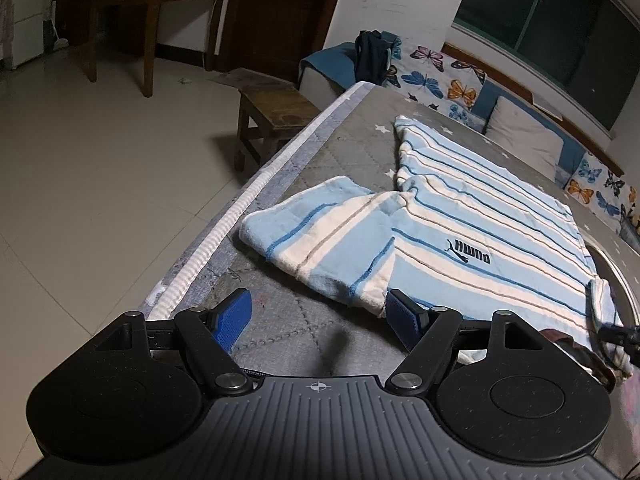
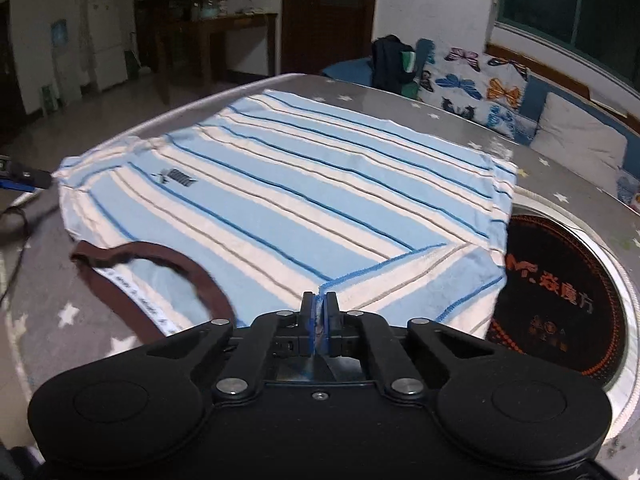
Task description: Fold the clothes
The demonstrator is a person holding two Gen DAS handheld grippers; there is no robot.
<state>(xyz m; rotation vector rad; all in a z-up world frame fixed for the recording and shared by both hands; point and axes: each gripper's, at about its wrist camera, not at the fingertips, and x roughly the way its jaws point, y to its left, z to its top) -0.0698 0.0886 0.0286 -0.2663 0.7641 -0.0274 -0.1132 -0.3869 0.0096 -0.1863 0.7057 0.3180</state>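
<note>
Blue-padded fingers of the left hand-held gripper stand wide apart, with nothing between them, low over the grey quilted bed near its edge. One finger lies just beside the hem of the near sleeve of a striped T-shirt, though whether it touches the cloth cannot be told. That shirt, light blue and cream with thin dark blue and tan lines, lies spread flat on the bed, its black printed logo facing up.

Seen from the right wrist, the right hand-held gripper is closed together on the shirt, pinching the cloth at the shoulder where the other sleeve meets the body. This sleeve is folded in so that its stripes run at an angle to those of the body. A brown collar with a white label inside sits just left of the pinch. Beside the sleeve, a round dark printed patch with orange lettering shows on the bed cover.

Butterfly-print cushions line the far side of the bed, under a dark window. A wooden stool stands on the tiled floor beside the bed.
</note>
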